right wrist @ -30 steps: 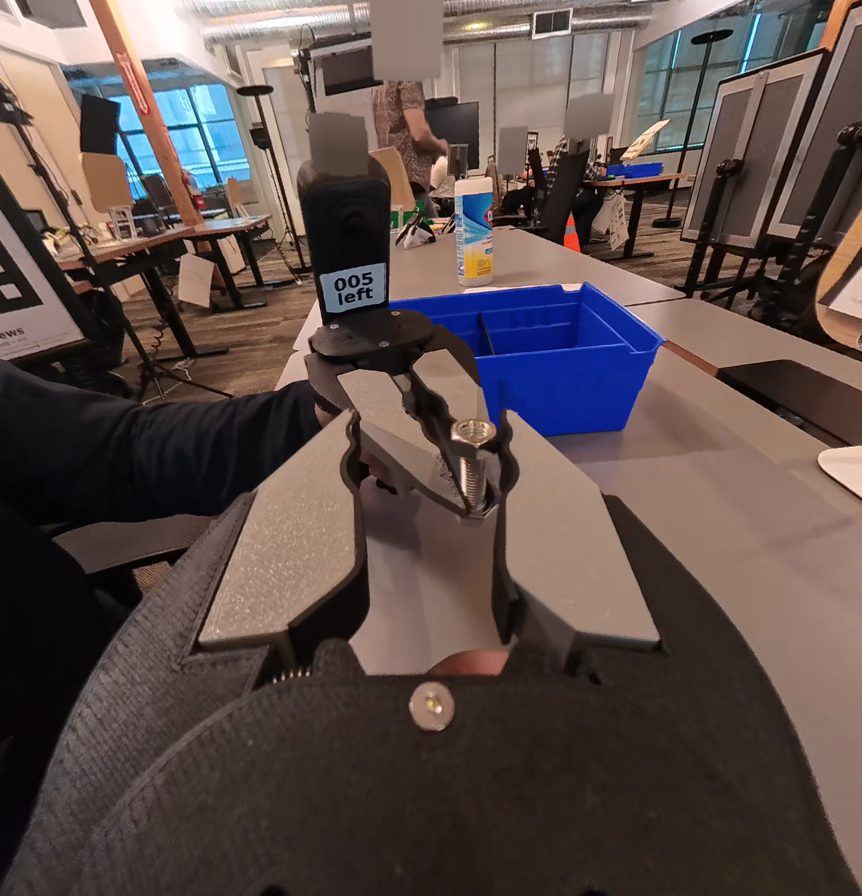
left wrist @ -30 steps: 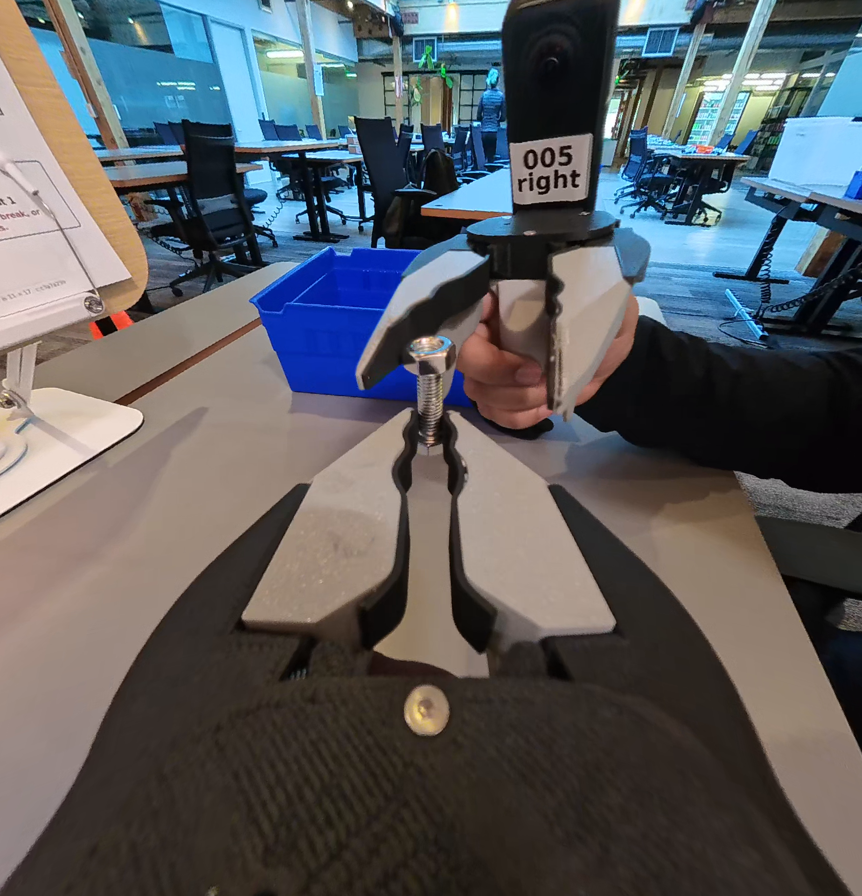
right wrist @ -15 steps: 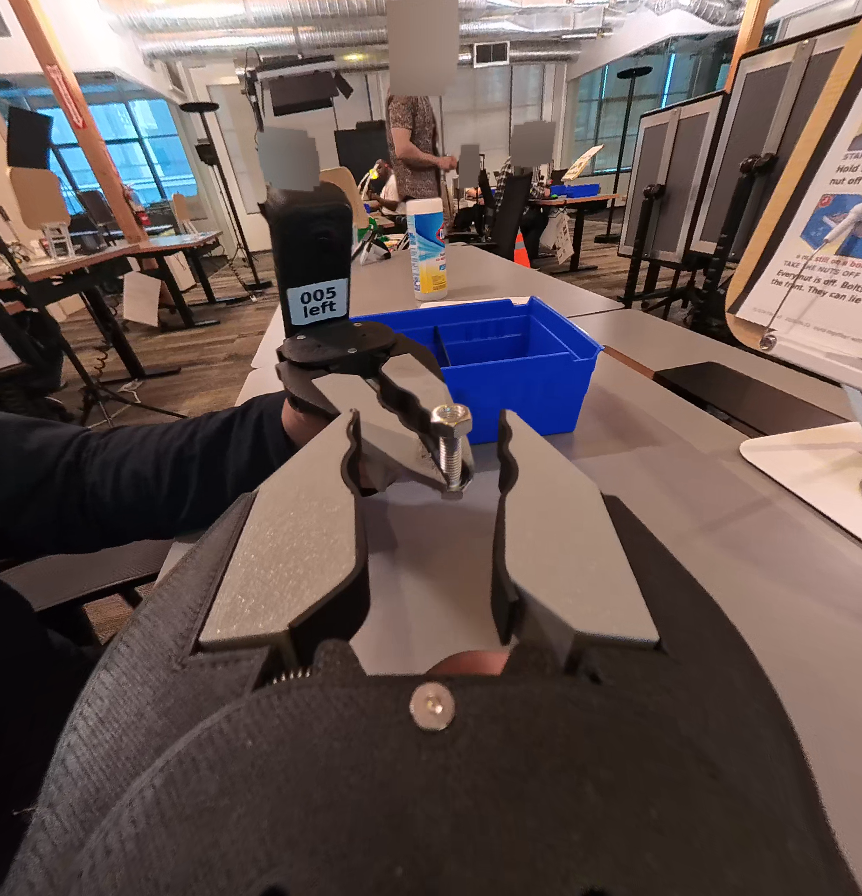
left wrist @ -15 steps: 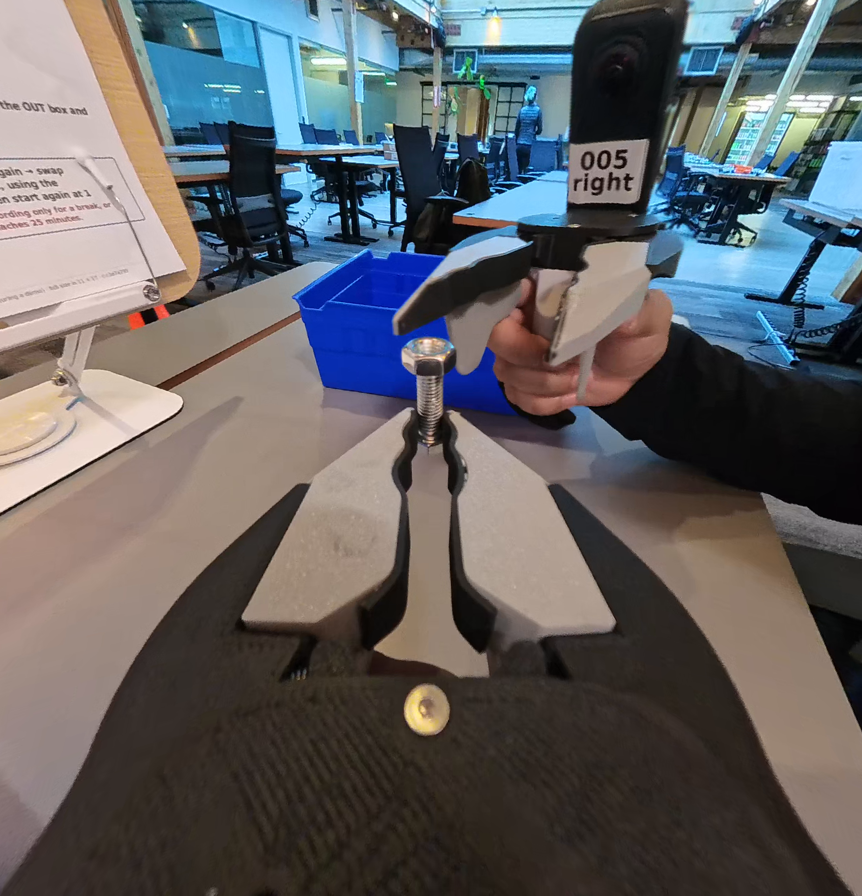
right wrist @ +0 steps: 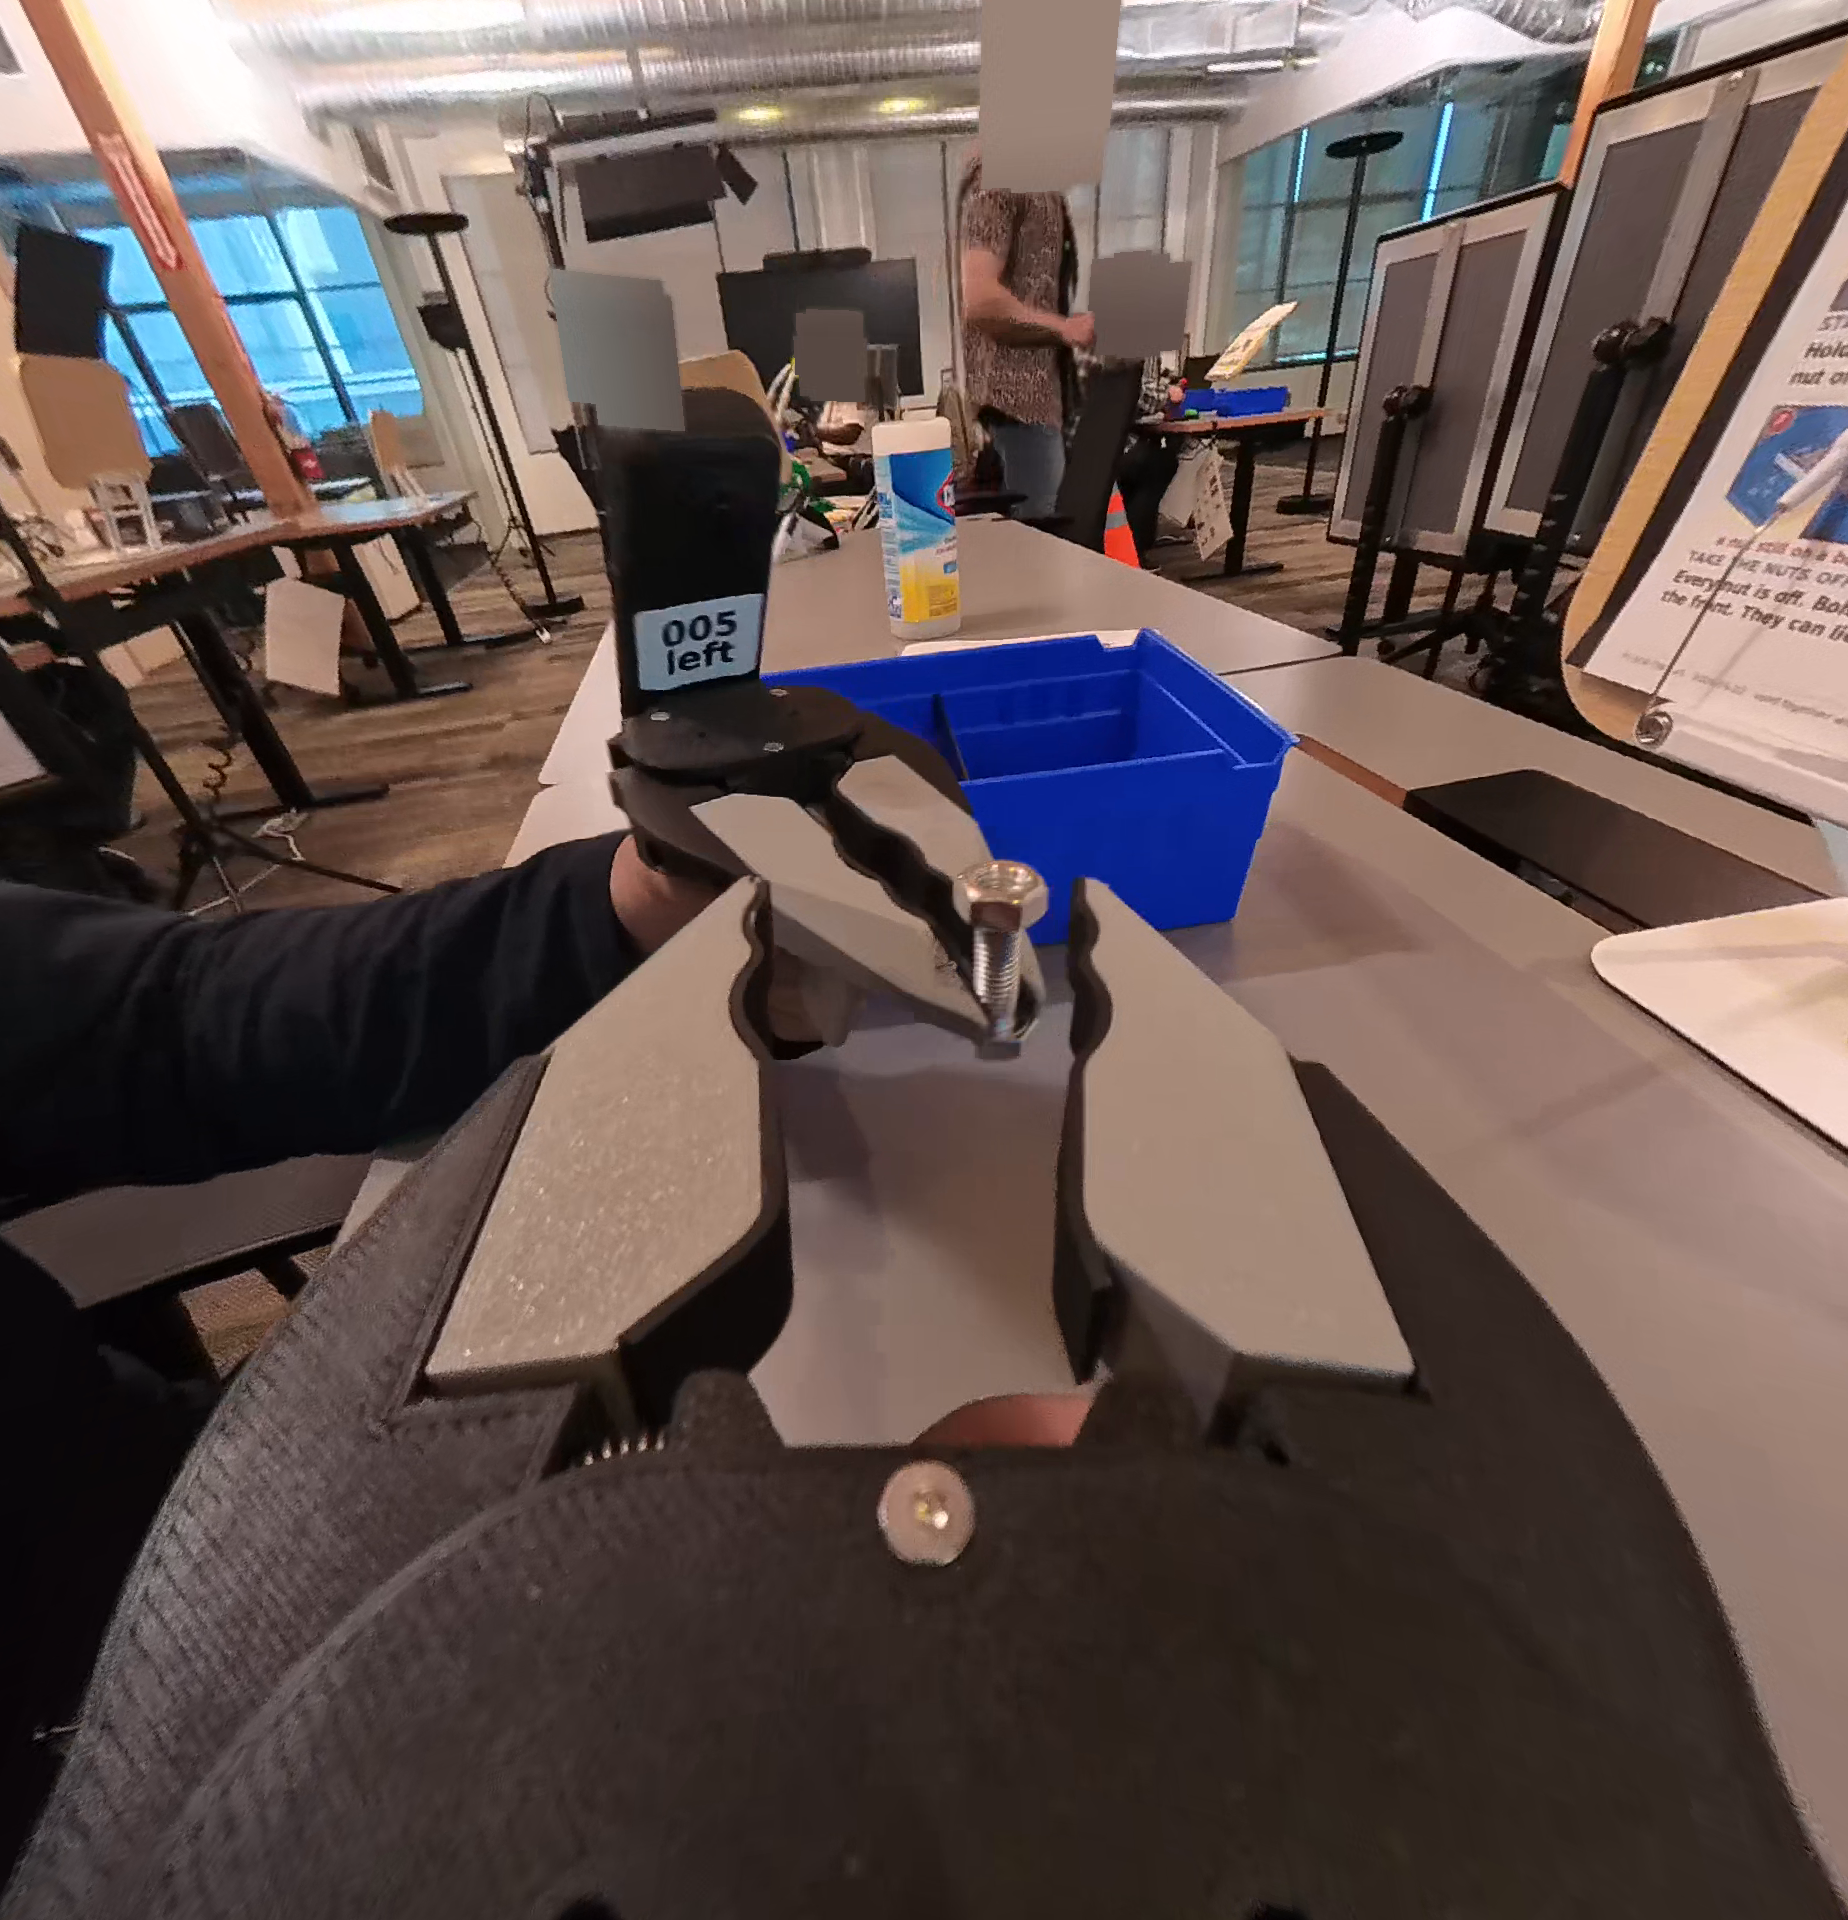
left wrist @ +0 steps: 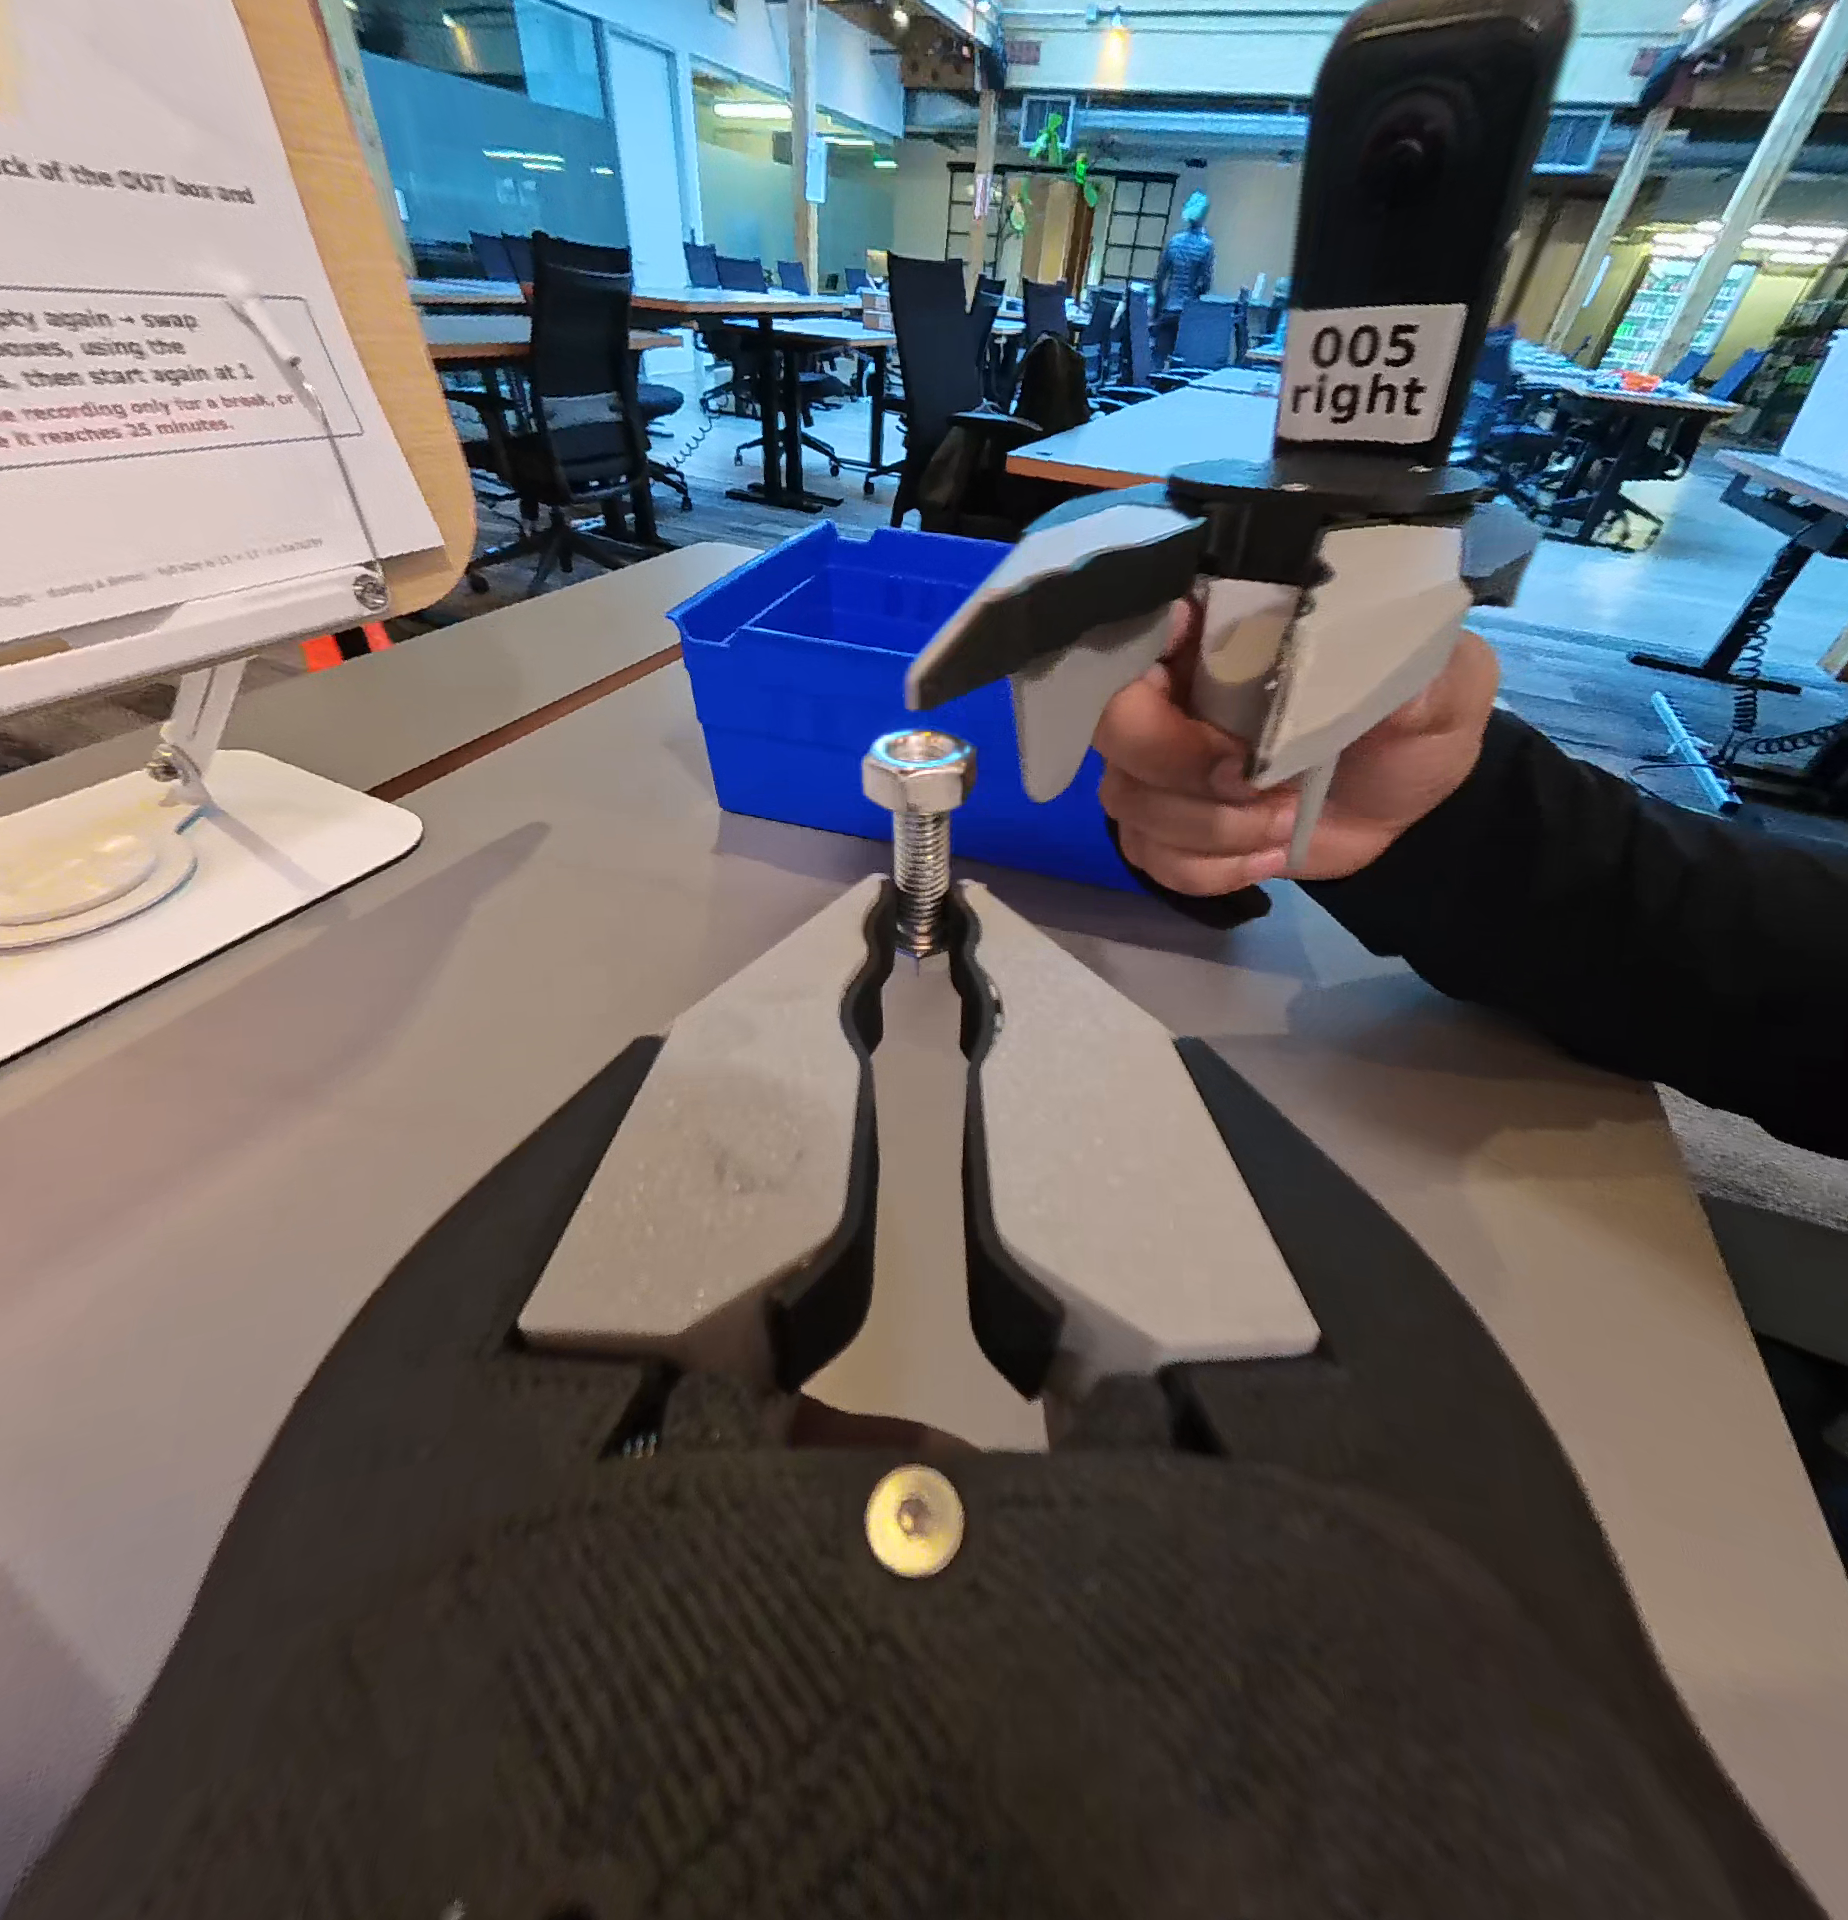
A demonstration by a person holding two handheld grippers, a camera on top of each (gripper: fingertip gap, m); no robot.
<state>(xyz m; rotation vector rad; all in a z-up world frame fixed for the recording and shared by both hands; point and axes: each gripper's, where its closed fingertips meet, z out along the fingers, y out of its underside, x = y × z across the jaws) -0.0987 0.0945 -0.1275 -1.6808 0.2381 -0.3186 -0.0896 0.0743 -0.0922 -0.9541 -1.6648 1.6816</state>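
A: What has changed since a second ago?

B: The right gripper has drawn back from the bolt. Then, one grey finger overlapped the hex head; now its tip sits just beside and slightly above the head, apart from it. More of the paper sheet on its stand has also come into the left wrist view.

A: And the left gripper?

B: Its jaws are nearly closed, clamped on the lower threads of the bolt between the wavy black rubber-like pads near the tips. The bolt stands upright, shiny steel, with a six-sided head at the top and ridged threads below.

A: The right one's jaws?

B: Spread wide with nothing between them. In the right wrist view the bolt shows in the gap ahead of the right gripper, touching neither finger. The fingers are flat, angular plates with a grainy matte grey face and dark scalloped inner edges.

A: What lies around them?

B: A smooth grey table beneath. Behind the bolt is a glossy blue plastic bin, rectangular, with inner dividers. A white cylindrical wipes canister stands upright farther back. The stand's rounded white base plate lies flat on the table at the left.
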